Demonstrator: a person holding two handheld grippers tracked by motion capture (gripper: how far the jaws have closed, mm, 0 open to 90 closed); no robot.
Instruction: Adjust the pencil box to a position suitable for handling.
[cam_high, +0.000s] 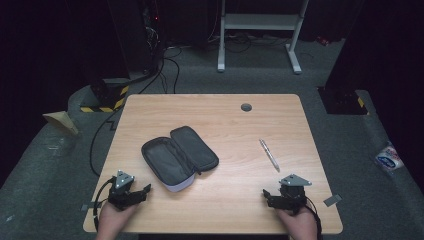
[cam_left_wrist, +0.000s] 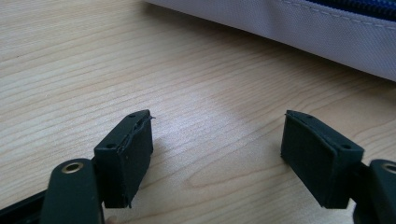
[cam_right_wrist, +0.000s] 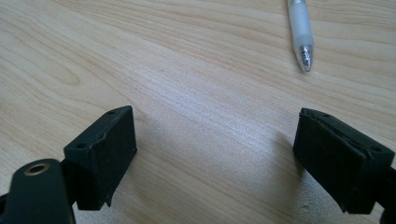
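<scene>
Claws first: our left claw (cam_high: 142, 191) and right claw (cam_high: 267, 196) both rest low at the near edge of the tabletop (cam_high: 235, 125) with jaws spread apart and nothing between them, the pencil case (cam_high: 179, 156) lying unzipped just ahead of the left one and the pen (cam_high: 269, 155) ahead of the right. We judge the slim pen could roll or skid away if our jaws close off-centre on it, and the soft case could slide. Our hands (cam_high: 114, 223) come in level from the near edge, the claws angled inward.
</scene>
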